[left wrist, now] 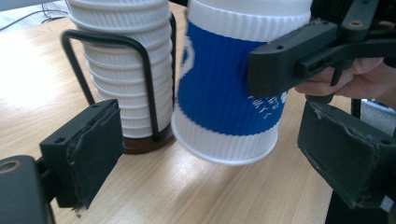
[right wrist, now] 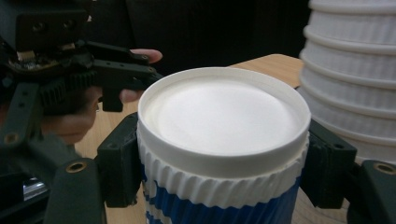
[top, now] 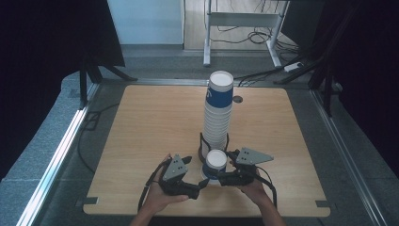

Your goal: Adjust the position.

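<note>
Cup (top: 216, 165), blue-and-white, upside down, tilted off the table (top: 155, 122), just in front of the cup stack (top: 218, 110) in its wire holder (left wrist: 140, 70).
Left gripper (top: 203, 184): jaws spread, pads clear of cup. Right gripper (top: 221, 177): jaws clamped on the cup's ribbed wall.

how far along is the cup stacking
Done: a tall stack of cups already stands upside down in the wire holder on the table. In hand: the right gripper clamps one more blue-banded cup, upside down and tilted off the wood beside the holder; the left gripper stands open around its lower end, pads not touching. Left: lifting this cup onto the stack's top.
</note>
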Available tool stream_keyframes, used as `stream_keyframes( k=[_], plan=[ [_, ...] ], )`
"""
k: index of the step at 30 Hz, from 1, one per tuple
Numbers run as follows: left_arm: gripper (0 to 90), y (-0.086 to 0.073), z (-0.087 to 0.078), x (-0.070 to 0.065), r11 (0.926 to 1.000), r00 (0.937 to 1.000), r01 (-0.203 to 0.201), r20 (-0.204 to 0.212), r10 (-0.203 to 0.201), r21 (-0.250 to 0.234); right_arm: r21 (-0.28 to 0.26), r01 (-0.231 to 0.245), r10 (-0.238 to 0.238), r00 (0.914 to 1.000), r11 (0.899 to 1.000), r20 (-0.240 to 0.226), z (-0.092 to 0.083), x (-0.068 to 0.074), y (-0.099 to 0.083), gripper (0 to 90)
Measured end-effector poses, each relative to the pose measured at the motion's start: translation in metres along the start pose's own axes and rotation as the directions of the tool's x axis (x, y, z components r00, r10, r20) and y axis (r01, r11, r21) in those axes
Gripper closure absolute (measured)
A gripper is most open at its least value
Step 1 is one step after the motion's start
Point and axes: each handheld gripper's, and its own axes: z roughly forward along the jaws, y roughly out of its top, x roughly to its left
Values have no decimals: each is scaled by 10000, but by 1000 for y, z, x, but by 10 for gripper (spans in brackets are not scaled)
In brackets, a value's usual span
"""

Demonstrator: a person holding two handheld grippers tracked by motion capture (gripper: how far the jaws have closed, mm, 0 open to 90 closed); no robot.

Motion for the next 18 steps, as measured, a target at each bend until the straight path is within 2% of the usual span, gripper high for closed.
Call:
stream_keyframes(
  k=[5,16,18],
  plan=[
    [74,-1,5,-5,9995,9995,-265,-172,268,169,79,72,-70,9998,9999,-179,4,5,0,272],
    [75,-5,19,-13,9989,9992,-335,-196,342,338,-173,31,-41,9981,9998,-611,7,15,4,273],
    [78,-6,20,-14,9988,9990,-320,-303,331,375,-197,90,-103,9975,9998,-697,8,17,5,273]
  ],
)
